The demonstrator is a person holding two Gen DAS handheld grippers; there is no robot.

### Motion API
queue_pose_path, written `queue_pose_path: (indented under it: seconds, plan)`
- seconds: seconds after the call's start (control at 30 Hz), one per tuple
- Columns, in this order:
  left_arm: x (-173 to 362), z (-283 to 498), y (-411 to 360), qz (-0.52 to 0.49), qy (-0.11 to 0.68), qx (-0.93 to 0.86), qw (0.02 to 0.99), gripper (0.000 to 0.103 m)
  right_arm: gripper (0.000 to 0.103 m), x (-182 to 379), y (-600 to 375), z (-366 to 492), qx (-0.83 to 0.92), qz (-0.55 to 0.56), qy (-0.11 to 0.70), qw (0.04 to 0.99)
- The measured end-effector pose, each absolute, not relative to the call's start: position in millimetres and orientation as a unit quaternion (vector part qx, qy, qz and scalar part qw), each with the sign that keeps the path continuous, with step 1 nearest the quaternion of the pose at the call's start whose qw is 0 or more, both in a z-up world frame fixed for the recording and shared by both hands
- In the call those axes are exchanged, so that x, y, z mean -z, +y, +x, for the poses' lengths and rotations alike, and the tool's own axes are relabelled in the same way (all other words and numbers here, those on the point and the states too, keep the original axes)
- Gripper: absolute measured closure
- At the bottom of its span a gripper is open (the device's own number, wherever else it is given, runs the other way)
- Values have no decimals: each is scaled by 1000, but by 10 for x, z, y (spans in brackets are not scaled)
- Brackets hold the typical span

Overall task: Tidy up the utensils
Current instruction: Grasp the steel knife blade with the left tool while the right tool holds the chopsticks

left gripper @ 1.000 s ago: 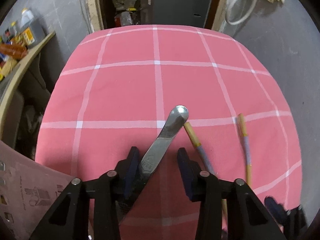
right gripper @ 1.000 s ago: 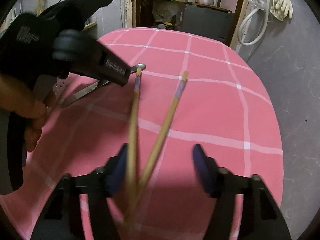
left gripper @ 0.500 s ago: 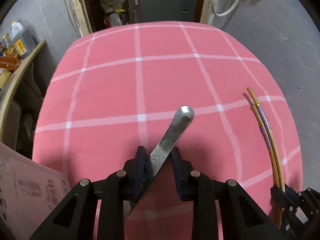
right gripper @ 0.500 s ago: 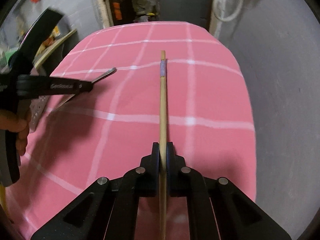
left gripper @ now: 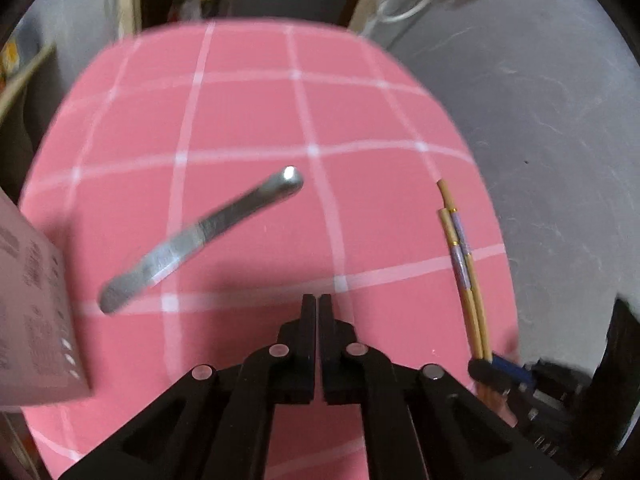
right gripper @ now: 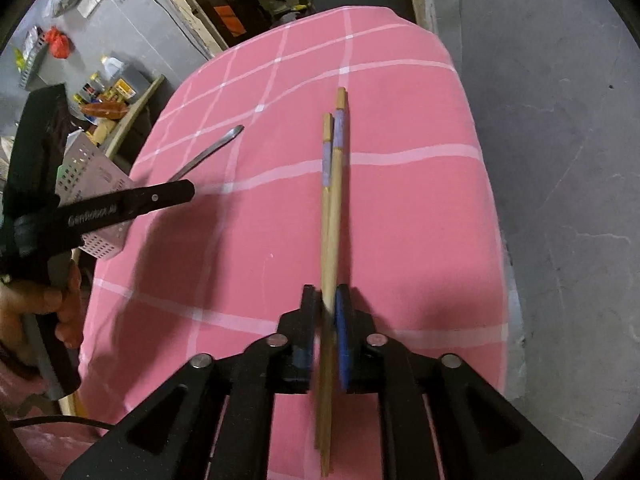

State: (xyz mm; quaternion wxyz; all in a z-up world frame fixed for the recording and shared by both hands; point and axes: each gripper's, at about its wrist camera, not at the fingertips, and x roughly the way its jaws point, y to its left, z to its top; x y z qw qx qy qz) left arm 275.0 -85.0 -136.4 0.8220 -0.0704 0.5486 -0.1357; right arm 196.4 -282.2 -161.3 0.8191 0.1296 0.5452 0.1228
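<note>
A metal utensil handle (left gripper: 200,236) lies slanted on the pink checked tablecloth (left gripper: 248,120), left of my left gripper (left gripper: 318,304), which is shut and empty. It also shows in the right wrist view (right gripper: 212,150), beyond the left gripper (right gripper: 176,194). My right gripper (right gripper: 329,300) is shut on a pair of wooden chopsticks (right gripper: 332,184) with purple bands, held above the cloth and pointing away. The chopsticks (left gripper: 460,264) show at the right in the left wrist view.
A perforated pale pink utensil basket (right gripper: 92,184) stands at the table's left edge; it shows in the left wrist view (left gripper: 36,316). A shelf with bottles (right gripper: 108,96) stands left of the table. Grey floor (right gripper: 560,160) lies to the right.
My left gripper has let go of the metal utensil, which now lies on the cloth to its left, and has shut empty. My right gripper has closed on both chopsticks and lifted them.
</note>
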Motion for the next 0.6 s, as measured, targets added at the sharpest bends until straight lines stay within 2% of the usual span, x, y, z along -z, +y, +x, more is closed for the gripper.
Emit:
queue_pose_path:
  seconds: [0.07,0.1,0.13,0.17,0.23,0.37,0.53,0.6]
  plan:
    - [1321,2766,-824,-50,538,135,830,95,69,1648,-2835,2057,-129,131,536,824]
    - [1322,2813,-792,-46,539,134,830,92,67,1719,-2841,2147,-131,129,531,827]
    - [1320,2849,-764,-44,537,129,832,80,67,1728,-2827,2231,-132,125,529,829]
    - [1310,2897,-718,-38,530,119,838,63,67,1731,-2820,2306,-132,119,527,831]
    - [1277,2941,-644,-29,516,105,850,49,67,1746,-2845,2467,-127,109,523,836]
    - [1321,3159,-549,4,516,97,851,48,67,1773,-2841,2815,-110,95,519,843]
    - [1545,3345,-646,52,558,100,822,47,67,1759,-2563,3101,-94,29,534,840]
    - [1523,3350,-648,49,567,96,817,47,72,1745,-2505,3043,-89,9,530,843]
